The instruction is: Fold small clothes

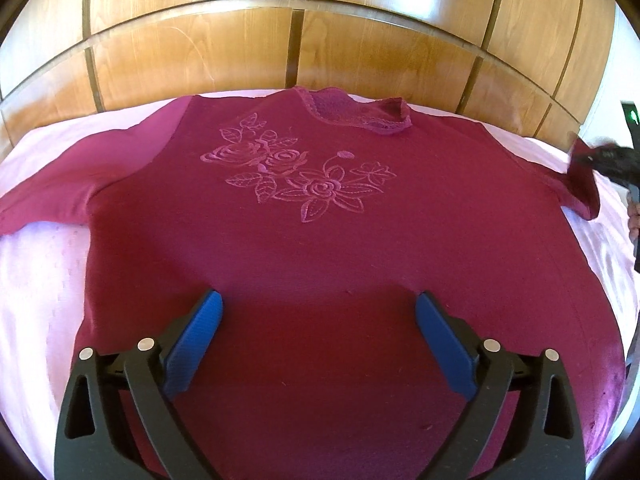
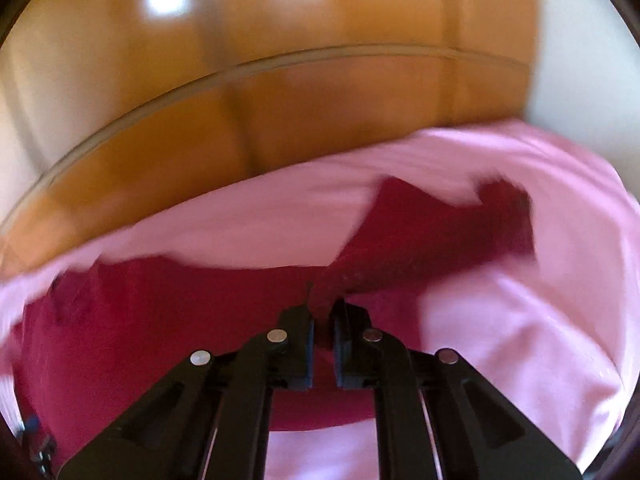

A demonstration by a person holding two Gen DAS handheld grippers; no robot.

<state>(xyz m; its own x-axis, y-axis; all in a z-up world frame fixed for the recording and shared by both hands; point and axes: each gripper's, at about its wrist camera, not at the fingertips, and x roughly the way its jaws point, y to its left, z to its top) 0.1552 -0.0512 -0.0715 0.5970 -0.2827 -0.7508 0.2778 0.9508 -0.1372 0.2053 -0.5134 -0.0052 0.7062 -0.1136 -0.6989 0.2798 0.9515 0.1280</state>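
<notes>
The maroon top (image 1: 320,240) lay flat on the pink bed (image 1: 36,280). My left claw (image 1: 318,304) stood spread above the hem. My right claw (image 2: 323,316), at 3 o'clock, pinched the sleeve (image 2: 440,232); a thin grip could slip, dragging the body askew.

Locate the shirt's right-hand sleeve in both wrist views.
Left wrist: sleeve at the far right edge, its end lifted off the sheet by the right gripper.
Right wrist: blurred; sleeve runs from the closed fingers at bottom centre up to the right, over the sheet.
Shared landmark: the wooden headboard across the top of both views.
</notes>
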